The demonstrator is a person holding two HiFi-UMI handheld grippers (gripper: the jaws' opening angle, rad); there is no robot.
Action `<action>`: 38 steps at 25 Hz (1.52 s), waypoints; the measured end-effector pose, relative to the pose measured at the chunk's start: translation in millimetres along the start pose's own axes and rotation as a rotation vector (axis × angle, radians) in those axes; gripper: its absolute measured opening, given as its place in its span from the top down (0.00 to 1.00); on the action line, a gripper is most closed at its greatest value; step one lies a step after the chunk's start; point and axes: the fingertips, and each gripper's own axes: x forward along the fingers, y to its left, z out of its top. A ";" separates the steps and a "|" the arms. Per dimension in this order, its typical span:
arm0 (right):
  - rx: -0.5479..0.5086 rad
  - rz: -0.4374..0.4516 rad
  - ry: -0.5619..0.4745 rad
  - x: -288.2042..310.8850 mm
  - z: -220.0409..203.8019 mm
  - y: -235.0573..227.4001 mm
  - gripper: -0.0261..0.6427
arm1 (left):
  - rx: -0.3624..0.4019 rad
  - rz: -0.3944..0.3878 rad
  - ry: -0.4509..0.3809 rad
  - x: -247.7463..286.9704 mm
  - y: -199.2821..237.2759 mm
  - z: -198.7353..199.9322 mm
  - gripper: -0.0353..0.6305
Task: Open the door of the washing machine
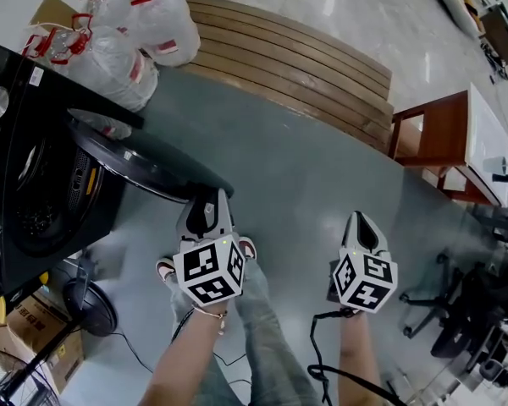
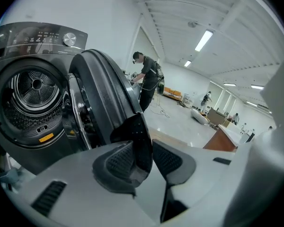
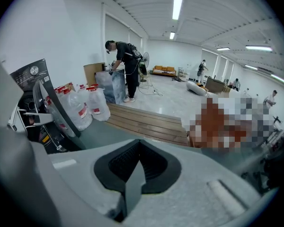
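**While the door stands wide, the left gripper pinches its rim**

Seen from beside the person, the black washing machine (image 1: 34, 167) takes up the left side of the grey floor (image 1: 313, 184). Its steel drum (image 2: 31, 96) is open to the room. The door (image 1: 144, 163) is swung well out from the machine's front, and its free edge reaches toward the person's legs.

Beyond the door a long bench (image 1: 296, 66) of wooden slats runs across the floor. A cluster of clear water jugs (image 1: 127, 32) with red labels sits at its left end, just beside the machine. A small black fan (image 1: 89, 307) stands on the floor below the machine's near corner. Far across the hall, a person (image 2: 146, 82) bends over something.

The left gripper (image 1: 205, 214) points down at the door's edge. In the left gripper view the dark rim of the door runs between the two ribbed pads, and the jaws pinch it. The right gripper (image 1: 361, 231) hangs over bare floor, well apart from the door and level with the left one. Its jaws are pressed together with nothing between them.
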 end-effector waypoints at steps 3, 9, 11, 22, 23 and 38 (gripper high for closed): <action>0.003 -0.009 -0.003 0.7 -0.4 -7.4 0.95 | 0.023 -0.009 -0.002 8.1 -5.4 5.1 0.76; 0.021 -0.025 -0.004 3.8 -4.1 -22.0 0.95 | 0.065 -0.021 0.003 24.4 -18.0 12.9 0.76; 0.027 -0.029 -0.004 4.6 -4.6 -25.7 0.95 | 0.064 -0.015 0.004 30.0 -21.7 16.2 0.76; 0.065 -0.053 0.001 7.9 -8.4 -49.3 0.95 | 0.077 0.022 -0.018 57.0 -39.9 35.0 0.77; 0.068 -0.054 0.001 8.5 -8.7 -49.9 0.95 | 0.078 0.023 -0.018 58.7 -40.8 36.3 0.77; 0.067 -0.049 0.010 11.0 -7.4 -43.9 0.95 | 0.052 0.013 -0.046 62.1 -44.6 40.8 0.78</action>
